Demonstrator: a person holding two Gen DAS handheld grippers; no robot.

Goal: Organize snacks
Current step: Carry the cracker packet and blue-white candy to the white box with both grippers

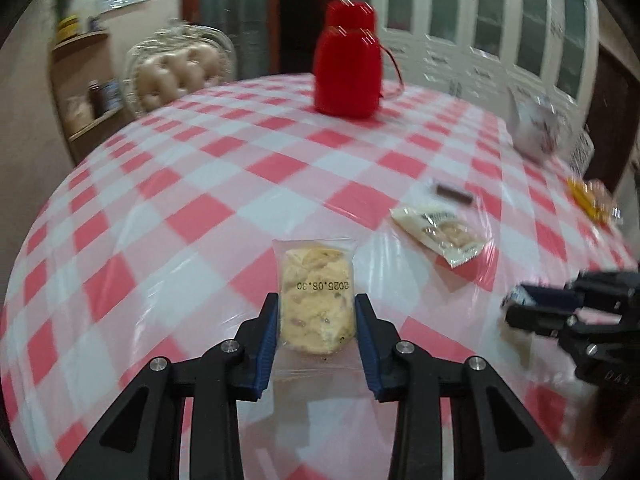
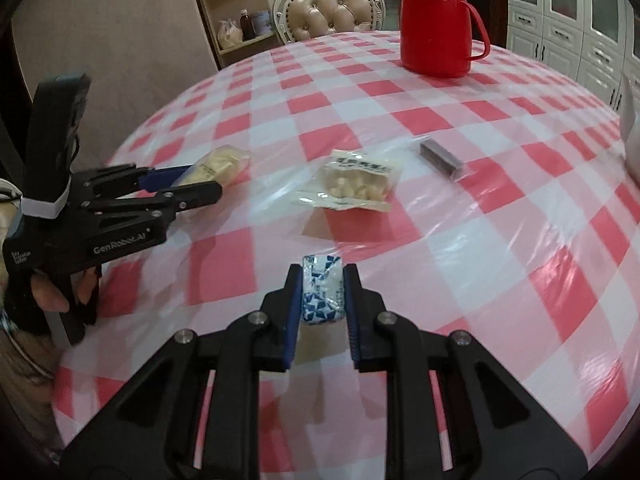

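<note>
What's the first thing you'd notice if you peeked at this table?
The big red thermos jug at the far side of the red-and-white checked tablecloth jumps out first. Next, each gripper has a snack between its jaws: the left gripper a clear-wrapped yellow cookie, the right gripper a blue-and-white candy.

In the left wrist view we see the right tool [image 1: 520, 308] smeared by motion, so we cannot tell what it pinches. The yellow packet [image 1: 592, 200] and white bag [image 1: 534, 124] at the worktop's [image 1: 200, 184] right rim are blurred beyond reading. In the right wrist view, the white object [image 2: 632, 136] is cut off by the edge.
</note>
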